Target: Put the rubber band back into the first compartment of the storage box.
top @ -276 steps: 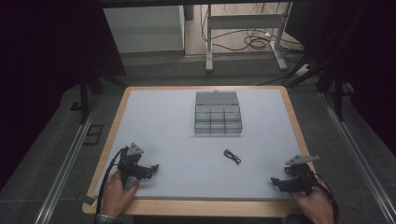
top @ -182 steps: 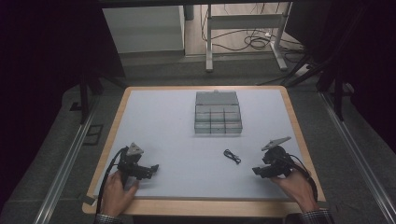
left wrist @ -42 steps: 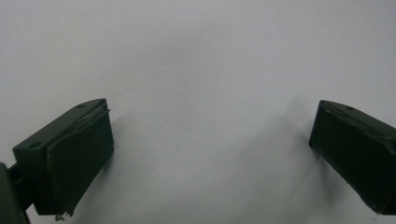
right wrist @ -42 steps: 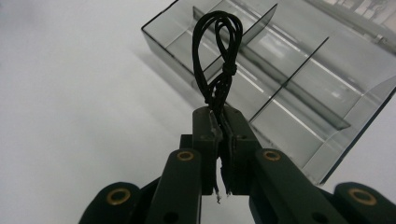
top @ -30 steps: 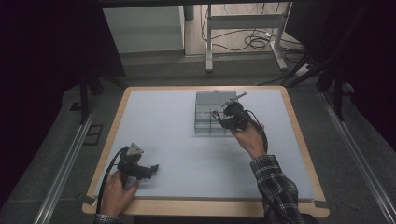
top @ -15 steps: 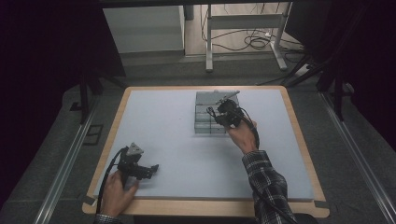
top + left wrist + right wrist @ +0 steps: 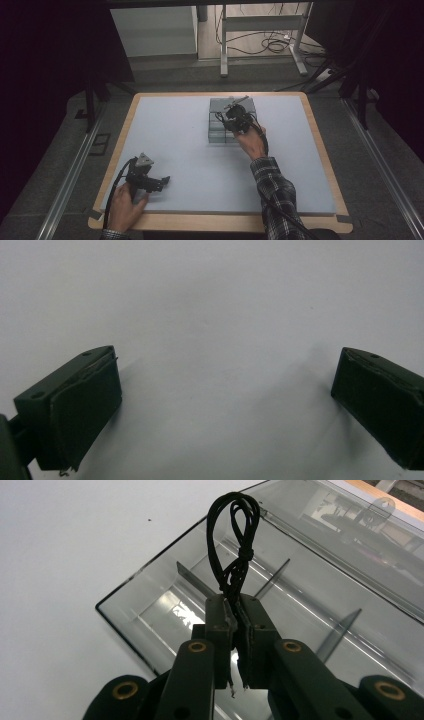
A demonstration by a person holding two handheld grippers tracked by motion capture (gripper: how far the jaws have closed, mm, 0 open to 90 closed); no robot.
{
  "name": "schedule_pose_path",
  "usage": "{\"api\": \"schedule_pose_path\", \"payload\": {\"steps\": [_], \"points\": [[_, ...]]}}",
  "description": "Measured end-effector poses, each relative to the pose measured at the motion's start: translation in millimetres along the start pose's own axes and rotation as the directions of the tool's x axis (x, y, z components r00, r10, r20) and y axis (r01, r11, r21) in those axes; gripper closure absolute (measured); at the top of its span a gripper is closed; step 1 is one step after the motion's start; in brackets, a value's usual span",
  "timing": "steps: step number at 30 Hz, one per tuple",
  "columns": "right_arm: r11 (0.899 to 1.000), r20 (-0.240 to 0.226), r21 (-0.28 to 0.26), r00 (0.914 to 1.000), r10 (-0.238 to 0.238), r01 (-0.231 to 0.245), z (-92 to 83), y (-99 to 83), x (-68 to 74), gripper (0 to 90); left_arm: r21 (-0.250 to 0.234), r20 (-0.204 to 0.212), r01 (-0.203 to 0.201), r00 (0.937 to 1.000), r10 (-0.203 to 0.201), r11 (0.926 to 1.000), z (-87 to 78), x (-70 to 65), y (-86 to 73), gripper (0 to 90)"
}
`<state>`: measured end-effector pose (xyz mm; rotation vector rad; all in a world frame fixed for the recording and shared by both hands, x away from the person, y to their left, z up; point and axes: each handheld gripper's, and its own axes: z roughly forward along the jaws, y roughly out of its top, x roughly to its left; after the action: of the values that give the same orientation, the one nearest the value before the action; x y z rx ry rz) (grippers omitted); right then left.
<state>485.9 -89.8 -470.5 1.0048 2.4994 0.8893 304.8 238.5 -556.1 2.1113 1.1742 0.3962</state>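
Currently:
right hand-held gripper (image 7: 234,611): clamped on black cord loop (image 7: 235,540), above clear divided box (image 7: 320,587)
risk: springy loop snags a divider, lands across compartments
left hand-held gripper (image 7: 225,405): open, idle on worktop (image 7: 175,130)

Black cord (image 7: 235,555), clear grey box (image 7: 320,595), pale table (image 7: 175,150), plaid sleeve (image 7: 275,187).

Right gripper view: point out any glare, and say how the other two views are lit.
Right gripper view: bright reflections streak the clear compartment box behind the sharply focused black cord. Left gripper view: soft shadows beside both fingers. High view: table evenly lit, surroundings dark.
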Motion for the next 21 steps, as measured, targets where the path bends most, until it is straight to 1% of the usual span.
{"api": "schedule_pose_path", "payload": {"steps": [1,7,9,11,13,21], "points": [[1.0,-0.002,-0.003,1.0,0.003,-0.003,4.4,1.5,0.5,83.0,-0.001,0.001,0.002,1.0,-0.002,1.0,0.1,-0.1,0.0,0.0],[1.0,0.007,-0.013,0.9999,0.013,-0.013,14.9,4.7,1.6,83.0,0.0,0.0,0.0,1.0,0.0,1.0,0.0,0.0,0.0,0.0],[1.0,0.01,-0.012,0.9999,0.014,-0.014,19.5,6.1,1.5,83.0,0.0,0.0,0.0,1.0,0.0,1.0,0.0,0.0,0.0,0.0],[1.0,0.024,-0.009,0.9997,0.008,-0.008,23.2,7.3,1.3,83.0,0.0,0.0,0.001,1.0,-0.001,1.0,0.0,0.0,0.0,0.0],[1.0,0.022,-0.007,0.9996,0.02,-0.02,26.2,8.2,0.0,82.9,0.0,0.0,0.001,1.0,-0.001,1.0,0.0,0.0,0.0,0.0],[1.0,0.036,0.004,0.9991,0.024,-0.024,37.9,9.1,-2.4,82.2,0.0,0.0,0.0,1.0,0.0,1.0,0.0,0.0,0.0,0.0]]}}
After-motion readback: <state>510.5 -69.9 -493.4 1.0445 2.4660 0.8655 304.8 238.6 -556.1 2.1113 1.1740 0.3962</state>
